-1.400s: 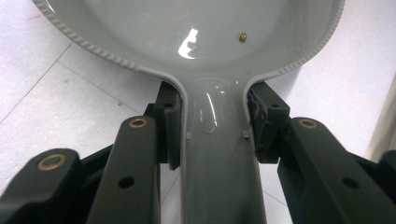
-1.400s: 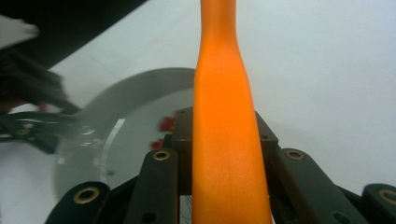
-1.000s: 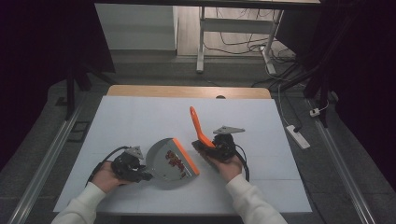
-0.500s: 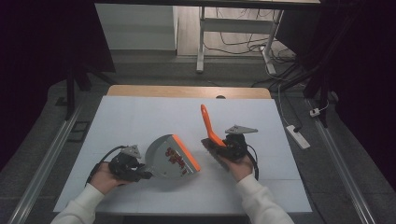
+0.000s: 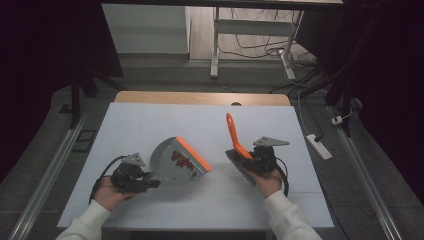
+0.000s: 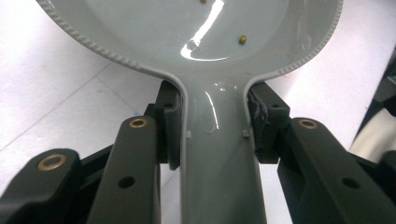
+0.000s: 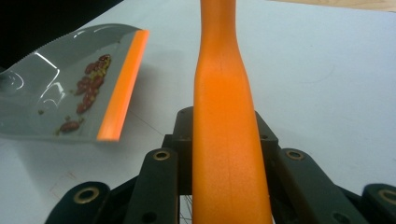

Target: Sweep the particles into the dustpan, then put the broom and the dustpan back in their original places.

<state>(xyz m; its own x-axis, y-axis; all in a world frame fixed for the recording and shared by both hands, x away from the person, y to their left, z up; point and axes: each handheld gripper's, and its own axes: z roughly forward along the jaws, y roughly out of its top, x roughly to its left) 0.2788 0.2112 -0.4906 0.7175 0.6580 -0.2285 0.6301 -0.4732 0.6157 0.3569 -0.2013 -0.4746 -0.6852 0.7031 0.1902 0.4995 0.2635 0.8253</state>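
Dark room, white-covered desk (image 5: 150,120), cables on floor beyond. Left tool (image 5: 150,181) pinching handle of grey dustpan (image 5: 172,162); pan at desk centre-left, orange lip (image 5: 192,154) toward right tool, red-brown bits (image 7: 88,86) inside. Right tool (image 5: 250,159) clamped on orange brush handle (image 5: 231,132), handle angled up and away, bristles (image 5: 235,165) at desk surface. Brush well apart from pan.

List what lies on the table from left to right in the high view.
Left claw → dustpan with red bits → brush → right claw.
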